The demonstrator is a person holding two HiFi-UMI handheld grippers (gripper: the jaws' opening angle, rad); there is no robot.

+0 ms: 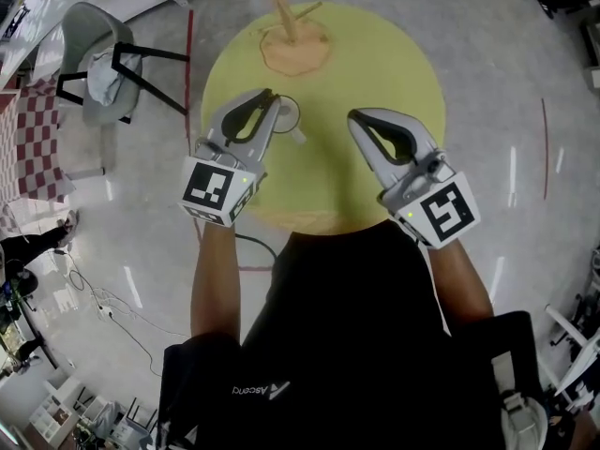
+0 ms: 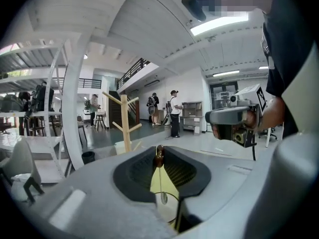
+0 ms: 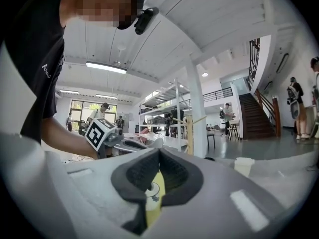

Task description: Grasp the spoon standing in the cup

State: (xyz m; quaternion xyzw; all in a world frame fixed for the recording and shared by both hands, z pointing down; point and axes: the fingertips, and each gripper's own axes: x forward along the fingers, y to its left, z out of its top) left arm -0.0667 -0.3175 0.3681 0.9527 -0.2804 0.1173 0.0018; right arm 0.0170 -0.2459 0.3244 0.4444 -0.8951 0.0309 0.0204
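Left gripper (image 1: 272,97) over round yellow table (image 1: 375,73); glossy grey floor (image 1: 497,73), perhaps concrete.

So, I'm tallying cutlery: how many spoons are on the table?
1: the spoon stands in the cup, its top pinched by the left tongs. No other shows.

Shiny metal spoon (image 2: 159,177) w/ brown tip; matt table (image 1: 375,73)
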